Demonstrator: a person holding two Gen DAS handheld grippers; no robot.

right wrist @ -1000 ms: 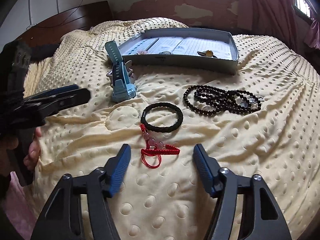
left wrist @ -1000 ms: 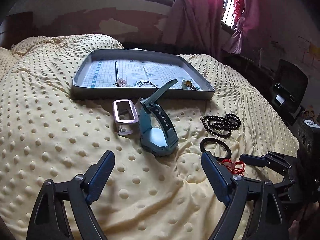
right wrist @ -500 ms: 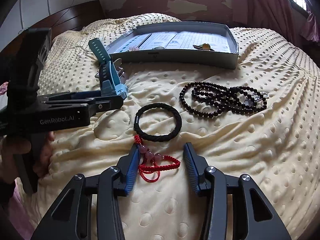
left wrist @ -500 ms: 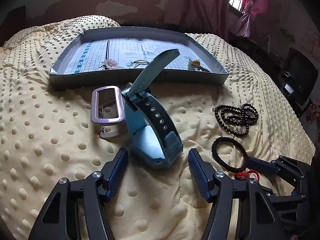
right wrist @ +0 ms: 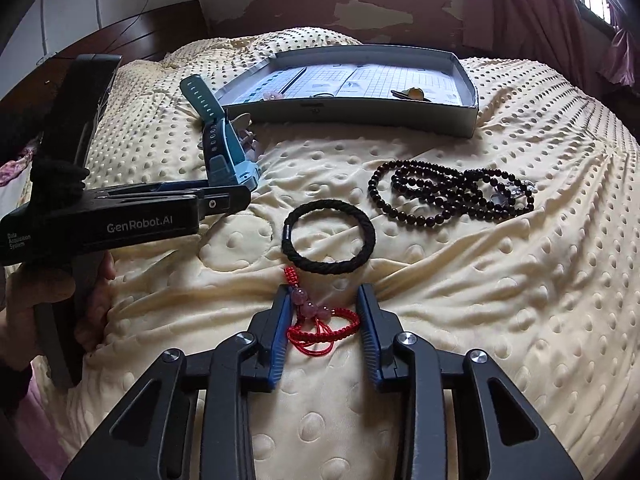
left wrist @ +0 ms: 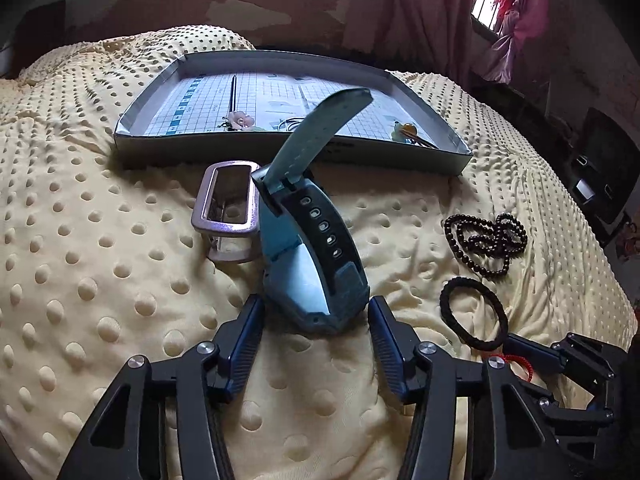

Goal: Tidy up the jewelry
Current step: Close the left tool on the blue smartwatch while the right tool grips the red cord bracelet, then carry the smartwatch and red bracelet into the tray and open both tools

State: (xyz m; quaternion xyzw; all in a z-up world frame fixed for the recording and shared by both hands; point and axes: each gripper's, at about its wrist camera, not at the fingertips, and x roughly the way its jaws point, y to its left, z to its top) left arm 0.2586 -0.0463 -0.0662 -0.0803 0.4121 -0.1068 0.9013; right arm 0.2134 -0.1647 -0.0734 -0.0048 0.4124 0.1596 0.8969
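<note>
**Both grippers set around jewelry on the dotted yellow bedspread**

A teal-blue plastic wristwatch with a dark perforated strap [left wrist: 316,264] stands on its side on the cream-yellow dotted bedspread [left wrist: 100,280], 1 strap end raised toward the far side. The left gripper [left wrist: 316,320] is placed around the near end of the watch, its 2 blue-padded fingers [left wrist: 248,344] apart on either side; a narrow gap is seen at each pad, so no firm clamp is shown. Just left of the watch a pink-mauve rectangular metal buckle frame [left wrist: 228,208] is seen, touching or nearly touching it.

A red braided cord bracelet with 3 pink beads [right wrist: 320,320] lies between the fingers of the right gripper [right wrist: 323,312], which are apart; the left pad appears to be against the beads, the right pad close beside the cord. Just beyond it a black braided round band [right wrist: 328,236] lies flat, and farther right a coiled string of small black beads [right wrist: 452,196] is spread.

At the far side a shallow grey rectangular cardboard tray with a gridded paper lining [left wrist: 132,120] rests on the bedspread, holding a dark hair stick with a pale pink flower [left wrist: 236,114], thin wire rings [left wrist: 290,124] and a small green-and-amber ornament [left wrist: 406,132]. A hand [right wrist: 60,304] is seen gripping the left tool's handle.
</note>
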